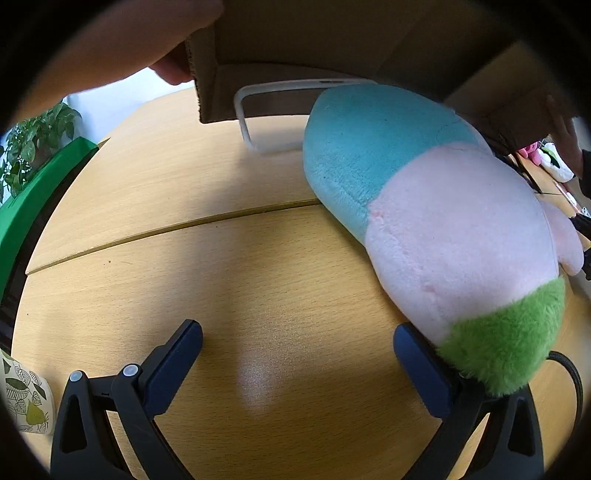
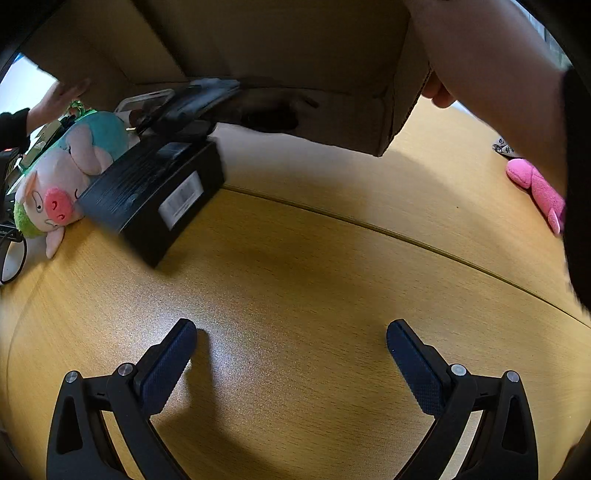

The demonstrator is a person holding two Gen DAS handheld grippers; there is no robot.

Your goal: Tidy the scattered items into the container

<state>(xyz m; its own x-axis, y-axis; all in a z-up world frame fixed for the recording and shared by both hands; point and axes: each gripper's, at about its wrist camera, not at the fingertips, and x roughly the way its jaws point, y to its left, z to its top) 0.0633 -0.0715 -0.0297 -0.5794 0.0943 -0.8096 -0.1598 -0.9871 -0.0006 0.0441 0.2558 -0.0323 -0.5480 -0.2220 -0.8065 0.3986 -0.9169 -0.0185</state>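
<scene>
A cardboard box (image 1: 295,33) is held tilted above the wooden table (image 1: 184,258) by a bare hand (image 1: 122,48); it also shows in the right wrist view (image 2: 280,55). A plush pig (image 1: 436,221) in teal, pink and green lies right of my open left gripper (image 1: 297,350), its green end against the right finger. In the right wrist view the pig (image 2: 62,177) lies far left beside a black box (image 2: 155,188). A white frame (image 1: 258,110) lies under the box. A pink plush (image 2: 535,184) lies at the right. My right gripper (image 2: 291,347) is open and empty.
A potted plant (image 1: 37,140) and a green edge (image 1: 33,199) stand at the left. A leaf-patterned object (image 1: 26,402) sits at the lower left. A black cable (image 2: 11,251) lies at the far left. A seam (image 2: 406,236) crosses the table.
</scene>
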